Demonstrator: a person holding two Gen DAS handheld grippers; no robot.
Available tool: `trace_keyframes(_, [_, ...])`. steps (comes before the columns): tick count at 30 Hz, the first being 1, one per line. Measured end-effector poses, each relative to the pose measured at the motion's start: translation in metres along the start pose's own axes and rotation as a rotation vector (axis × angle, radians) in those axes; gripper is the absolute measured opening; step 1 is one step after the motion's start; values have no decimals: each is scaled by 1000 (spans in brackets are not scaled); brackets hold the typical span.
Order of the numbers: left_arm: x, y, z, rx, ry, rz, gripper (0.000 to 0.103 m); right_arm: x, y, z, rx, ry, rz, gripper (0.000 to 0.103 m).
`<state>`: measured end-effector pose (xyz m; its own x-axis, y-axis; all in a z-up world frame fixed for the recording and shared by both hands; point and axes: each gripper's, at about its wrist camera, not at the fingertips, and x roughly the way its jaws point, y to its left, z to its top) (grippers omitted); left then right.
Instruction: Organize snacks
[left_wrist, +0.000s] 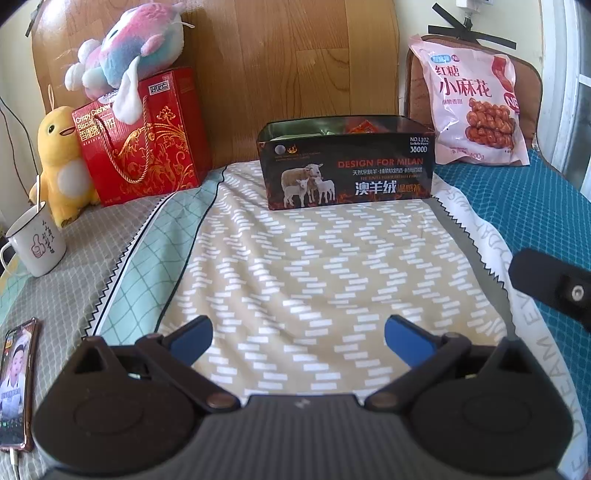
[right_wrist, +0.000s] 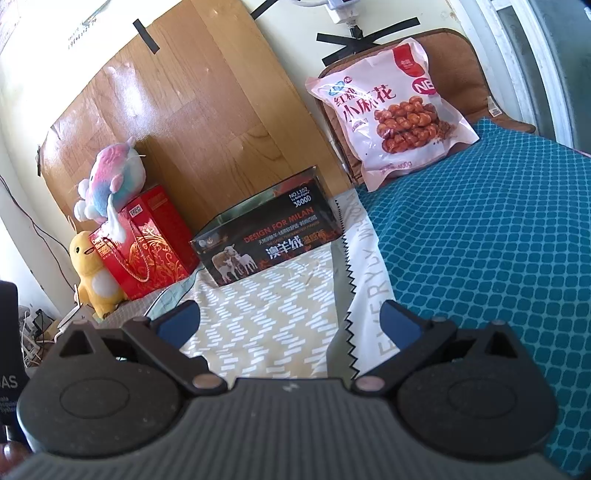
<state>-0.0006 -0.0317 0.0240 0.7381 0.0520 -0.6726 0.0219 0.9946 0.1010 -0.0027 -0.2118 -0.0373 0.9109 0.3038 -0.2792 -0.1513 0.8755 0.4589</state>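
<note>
Left gripper (left_wrist: 298, 338) hangs low over the patterned cloth (left_wrist: 314, 280), jaws spread wide, nothing between them; right gripper (right_wrist: 290, 321) the same, released and empty, over the cloth's zigzag edge; in the left view a black part of the right tool shows at the right border, off to the box's right and nearer the camera.

Landmark: the black box (left_wrist: 345, 170), open-topped, standing at the cloth's far end against the wooden board (left_wrist: 295, 55); its long axis runs left-right, printed face toward the grippers, mouth up; something red shows inside, contents otherwise unclear.

Pink snack bag (left_wrist: 476, 107) stands behind and to the right of the box, leaning on a brown cushion (right_wrist: 461, 74), near but apart from the box; long axis roughly upright, top seal up, front print toward the grippers; in the right view it tilts back and to the right.

Red gift box (left_wrist: 144, 140) left of the black box, a plush toy (left_wrist: 129, 59) on top, a yellow duck toy (left_wrist: 61, 162) further left; mug (left_wrist: 33, 242) and phone (left_wrist: 16, 384) left and nearer.

Judgement: step in hand is probably reaching for the pink bag, the right gripper being the better placed; pinch an upper corner or the top seal, not the puffy middle, which would likely slip; lift clear of the cushion before carrying it over the box's mouth; lay its long axis along the box's.
</note>
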Motion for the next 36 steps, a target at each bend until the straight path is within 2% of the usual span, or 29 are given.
trace_keyframes(16, [-2,1,5,-19,4,-5,103,0,4,7,-18,1,5,103])
trace_keyframes(26, [-4,4,5,-19,-15,31,103,1,5,6,-24,18,16,103])
trace_keyframes(36, [-7,4,2,-20,-14,7,103,-3,6,4,-25,13,14,103])
